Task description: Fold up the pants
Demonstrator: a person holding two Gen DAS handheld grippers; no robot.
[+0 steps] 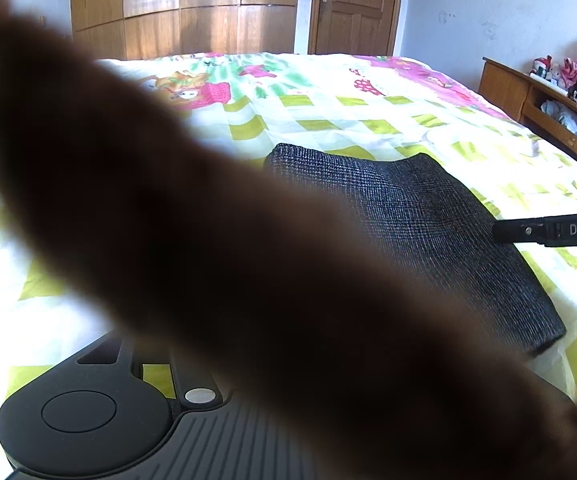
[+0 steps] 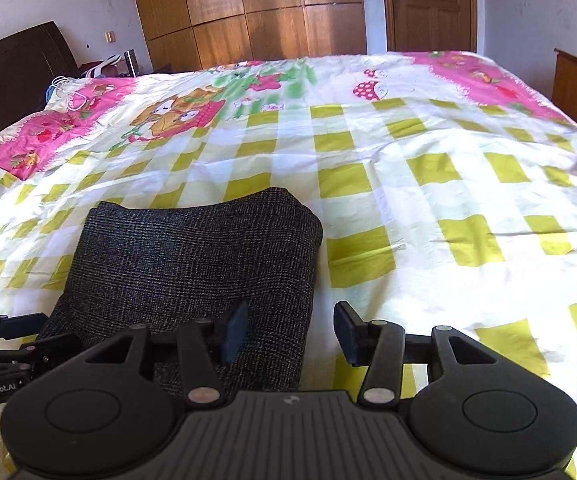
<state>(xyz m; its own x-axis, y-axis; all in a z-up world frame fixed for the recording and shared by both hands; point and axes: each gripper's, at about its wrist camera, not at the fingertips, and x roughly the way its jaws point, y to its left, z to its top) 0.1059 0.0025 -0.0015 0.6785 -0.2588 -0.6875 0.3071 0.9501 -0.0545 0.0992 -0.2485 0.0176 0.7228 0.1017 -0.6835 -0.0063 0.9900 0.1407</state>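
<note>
We begin with the right gripper (image 2: 290,330): in the right wrist view, low in the frame, its jaws stand about half open with nothing clamped; one finger hangs over the near right part of the pants (image 2: 196,276) and the other over the bedsheet (image 2: 428,184) just beside them, the pads apart from the cloth so far as we can tell. The left gripper (image 2: 4,354) shows only as a black linkage at the lower left edge of that view; in its own view a blurred brown shape (image 1: 216,248), too close to the lens to name, runs from upper left to lower right and hides its fingers, so we cannot tell how wide they stand or whether they hold anything. The pants lie left of centre as a compact dark grey folded bundle on the bed. We judge the fold nearly complete; the step in hand looks like release and tidying, which is best done by lifting clear without snagging the top layer, then pressing the edges flat and square. Around the bed we note the wardrobe (image 2: 248,12) and door (image 2: 432,4) at the top, a dark headboard (image 2: 12,76) at upper left, and a wooden shelf unit (image 1: 528,96) at the right of the left wrist view. Nothing lies on the sheet near the bundle; the brown shape before the left lens is the chief hindrance to seeing.
</note>
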